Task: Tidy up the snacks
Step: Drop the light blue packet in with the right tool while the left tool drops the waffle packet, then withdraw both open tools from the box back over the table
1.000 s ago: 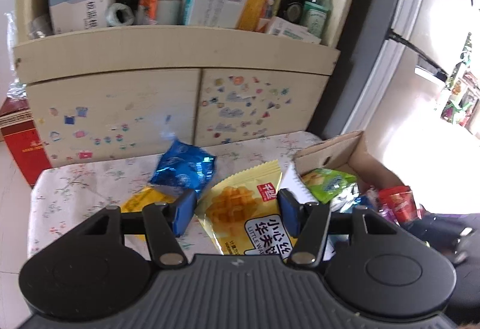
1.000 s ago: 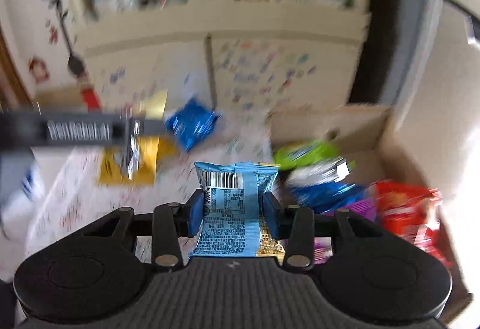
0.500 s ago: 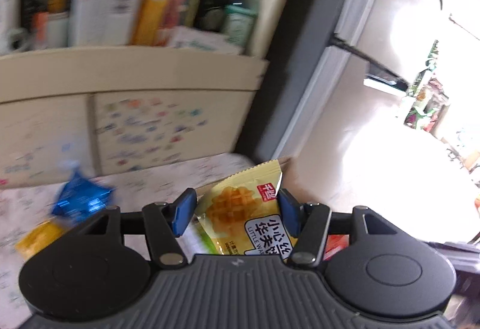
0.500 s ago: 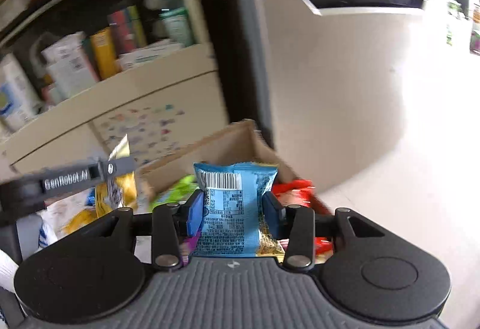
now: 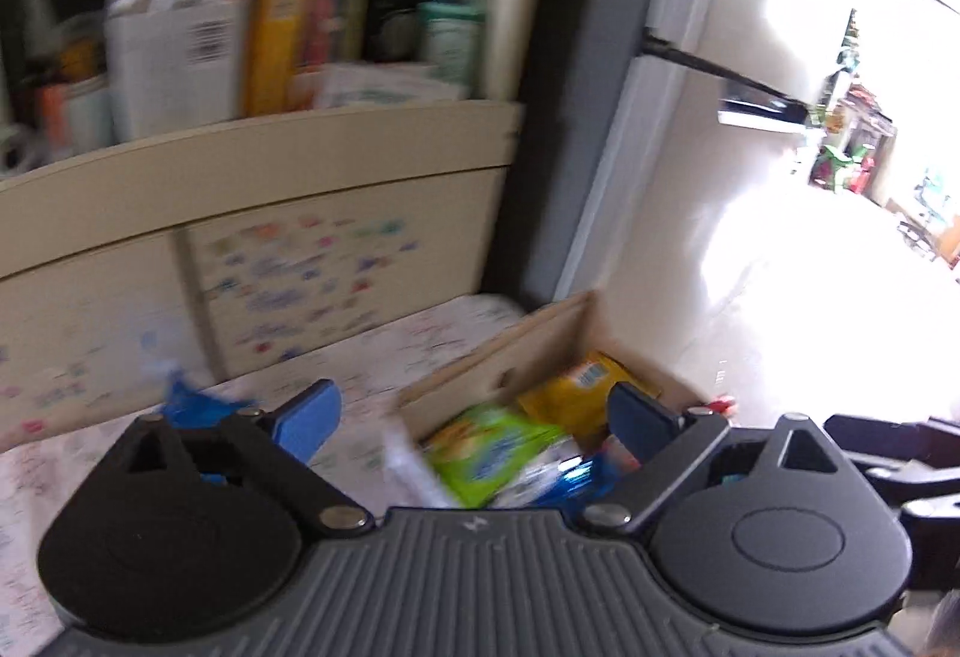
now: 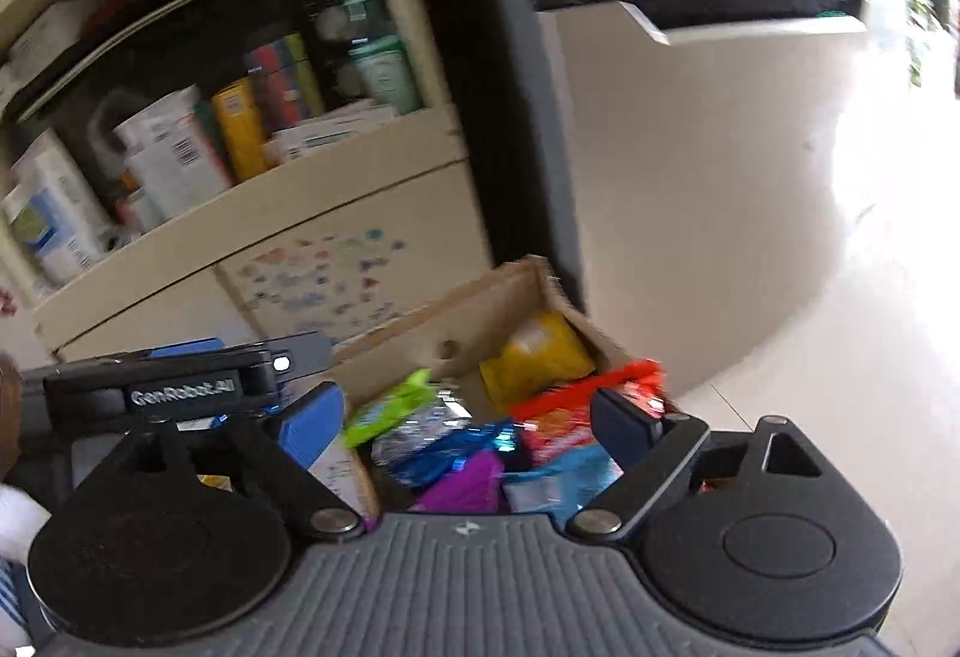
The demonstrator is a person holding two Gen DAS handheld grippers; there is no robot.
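1. Cardboard box [image 6: 480, 297] is the landmark. It sits on the floral-cloth table [image 5: 420, 339] at the end nearest the dark door frame and is already well filled with snack packets.
2. Inside the box, right wrist view: yellow packet [image 6: 540, 357] against the far wall, green packet [image 6: 390, 405] at the left, red packet [image 6: 576, 405] at the right wall, blue foil packet [image 6: 456, 447] and purple packet [image 6: 468, 483] nearest the camera. A pale blue packet [image 6: 558, 483] lies on top near the right side.
3. Right gripper [image 6: 462, 426] hangs over the box, jaws opening and already wide apart; nothing is between the pads.
4. Left gripper [image 5: 474, 417] hangs over the box's left wall, jaws likewise opening and spread, nothing pinched. The same yellow packet [image 5: 576, 387] and green packet [image 5: 492, 447] show below it.
5. Outside the box, to its left on the cloth: one blue wrapper [image 5: 192, 405], blurred and partly hidden by the left gripper.
6. Judgement: this is the release step. To do it well, keep both sets of jaws fully spread and lift straight away from the box, so no pad snags a wrapper edge.
7. Judgement: the blue wrapper left of the box looks like the next pick.
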